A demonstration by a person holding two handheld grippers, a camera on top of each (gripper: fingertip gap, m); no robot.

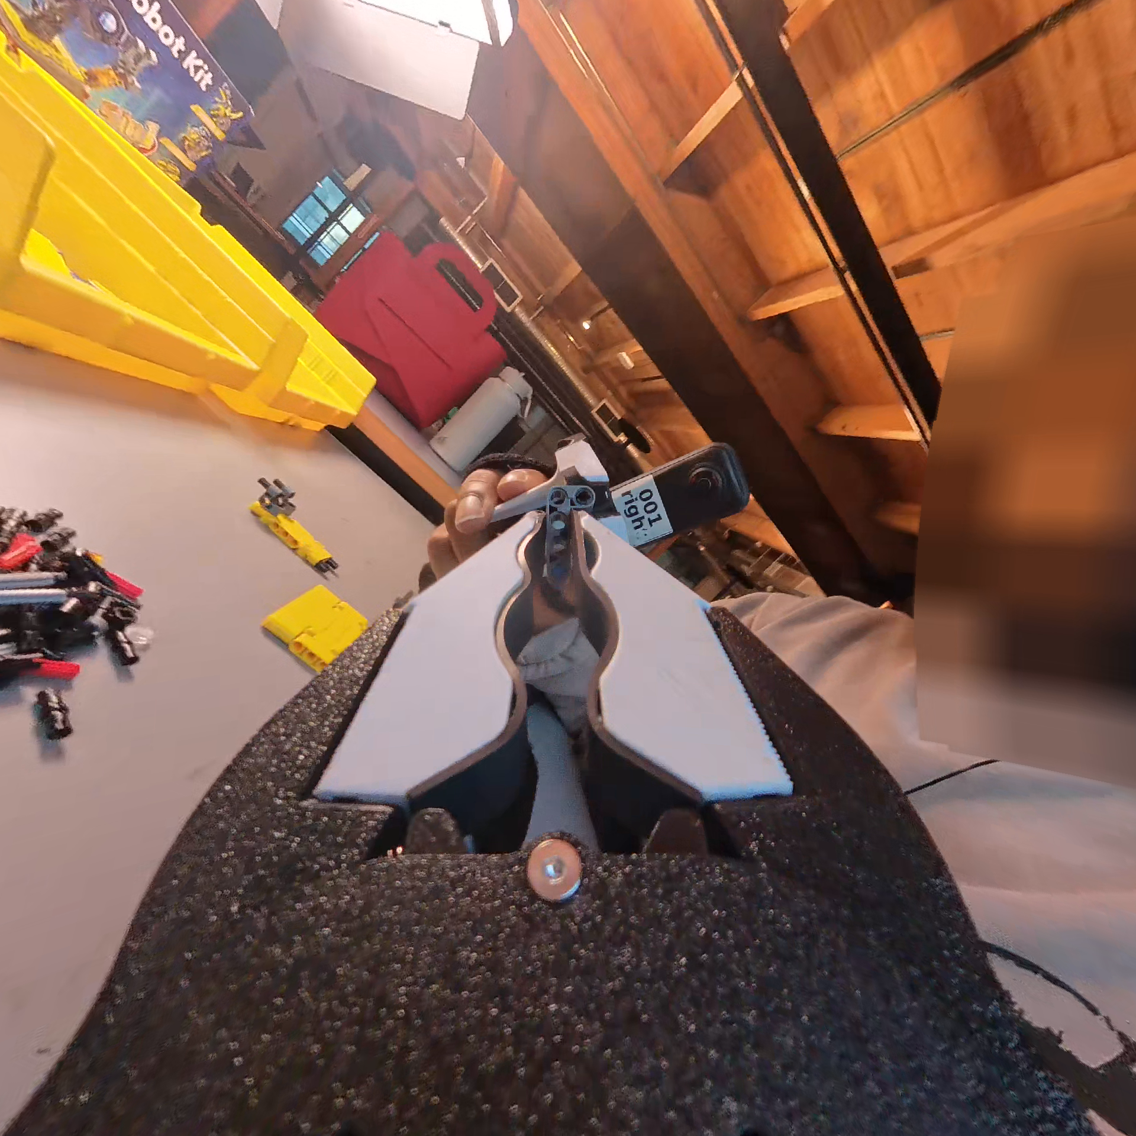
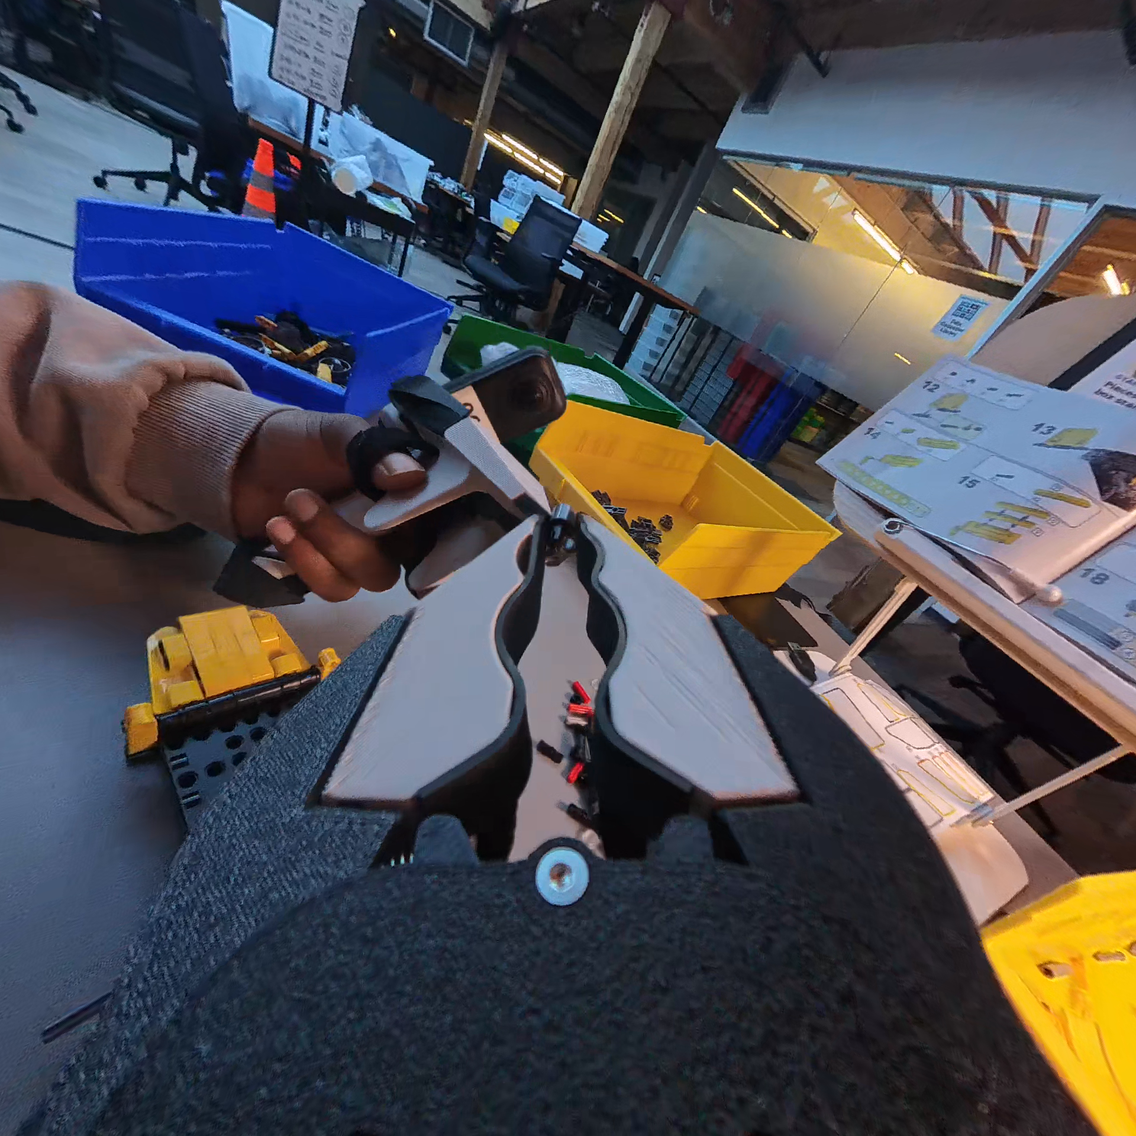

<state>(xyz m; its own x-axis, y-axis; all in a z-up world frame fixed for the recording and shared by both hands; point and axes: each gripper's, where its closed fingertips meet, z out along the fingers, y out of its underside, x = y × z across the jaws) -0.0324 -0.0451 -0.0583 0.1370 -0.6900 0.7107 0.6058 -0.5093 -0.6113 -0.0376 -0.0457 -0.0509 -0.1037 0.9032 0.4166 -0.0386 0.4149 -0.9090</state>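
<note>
My left gripper point(image 1: 556, 522) is shut on a black beam with holes point(image 1: 558, 541), which stands up between the fingertips above the grey table point(image 1: 123, 830). My right gripper point(image 2: 559, 528) is shut on a small black pin point(image 2: 560, 521). The two grippers meet tip to tip in the air. In the left wrist view the right gripper's grey fingers point(image 1: 528, 501) touch the beam's top end, held by a hand point(image 1: 467, 510). In the right wrist view the left gripper point(image 2: 492, 461) comes in from the left, held by a hand point(image 2: 319, 510) in a beige sleeve.
The left wrist view shows yellow bins point(image 1: 153, 276), a pile of black, red and grey parts point(image 1: 61, 602), a small yellow assembly point(image 1: 295, 528) and a yellow panel point(image 1: 316, 624). The right wrist view shows a blue bin point(image 2: 184, 276), a green bin point(image 2: 479, 338), a yellow bin point(image 2: 737, 535), a yellow-black model point(image 2: 215, 670) and an instruction booklet on a stand point(image 2: 983, 467). My left and right fingertips are right by each other.
</note>
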